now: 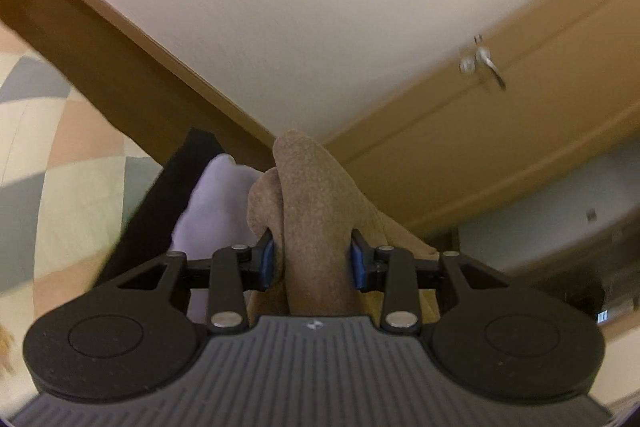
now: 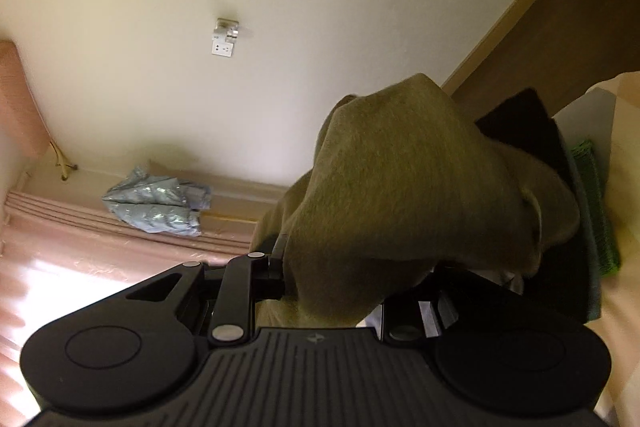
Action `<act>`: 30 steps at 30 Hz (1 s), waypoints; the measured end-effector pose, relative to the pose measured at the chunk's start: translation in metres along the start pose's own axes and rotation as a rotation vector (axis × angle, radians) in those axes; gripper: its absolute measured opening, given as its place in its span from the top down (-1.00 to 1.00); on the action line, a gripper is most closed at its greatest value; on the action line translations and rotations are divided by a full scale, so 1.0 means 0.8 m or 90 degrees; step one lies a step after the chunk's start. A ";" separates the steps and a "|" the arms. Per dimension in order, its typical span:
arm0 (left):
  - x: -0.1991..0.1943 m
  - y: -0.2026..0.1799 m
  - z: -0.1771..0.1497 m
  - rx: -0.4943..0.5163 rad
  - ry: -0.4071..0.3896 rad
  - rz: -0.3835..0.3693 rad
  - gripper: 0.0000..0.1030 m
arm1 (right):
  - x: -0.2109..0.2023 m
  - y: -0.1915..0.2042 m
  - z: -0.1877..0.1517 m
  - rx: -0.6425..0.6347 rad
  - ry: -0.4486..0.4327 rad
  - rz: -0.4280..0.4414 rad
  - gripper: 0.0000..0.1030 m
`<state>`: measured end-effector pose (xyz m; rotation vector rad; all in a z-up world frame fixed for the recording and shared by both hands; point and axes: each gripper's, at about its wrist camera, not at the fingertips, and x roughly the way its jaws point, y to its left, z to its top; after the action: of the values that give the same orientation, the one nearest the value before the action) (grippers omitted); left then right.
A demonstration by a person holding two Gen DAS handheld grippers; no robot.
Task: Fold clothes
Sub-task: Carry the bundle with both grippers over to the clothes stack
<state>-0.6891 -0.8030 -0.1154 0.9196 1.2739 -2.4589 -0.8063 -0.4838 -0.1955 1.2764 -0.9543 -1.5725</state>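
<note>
A brown fleecy garment (image 1: 316,195) bunches up between the blue pads (image 1: 267,263) of my left gripper (image 1: 312,241), which is shut on it; both pads press its sides. In the right wrist view the same brown garment (image 2: 400,179) drapes over my right gripper (image 2: 356,261) and hangs forward in a thick fold. Its left finger (image 2: 276,265) lies against the cloth, while the right finger is hidden under it. The cloth fills the gap between the fingers, so the grip looks shut on it.
A white cloth (image 1: 216,203) and a black item (image 1: 168,203) lie beyond the left gripper, beside a patterned bedspread (image 1: 60,147). A stack of black (image 2: 520,123) and green folded clothes (image 2: 592,195) sits at right. A crumpled silvery-blue item (image 2: 156,203) lies by the wall.
</note>
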 end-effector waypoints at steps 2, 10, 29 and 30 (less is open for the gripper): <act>0.014 0.016 0.008 0.031 0.013 -0.009 0.38 | 0.018 0.003 -0.013 -0.043 -0.009 -0.010 0.47; 0.055 0.082 -0.002 0.015 0.031 -0.046 0.23 | 0.058 -0.031 -0.033 -0.114 0.074 -0.077 0.05; 0.054 0.030 -0.003 0.149 -0.022 0.005 0.26 | 0.030 -0.005 -0.008 -0.355 0.060 -0.072 0.54; 0.059 0.029 -0.004 0.154 -0.016 0.016 0.21 | 0.035 -0.014 -0.007 -0.334 0.066 -0.088 0.50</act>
<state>-0.7139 -0.8107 -0.1611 0.9504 0.9653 -2.6355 -0.8052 -0.5067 -0.2157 1.0486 -0.3525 -1.6973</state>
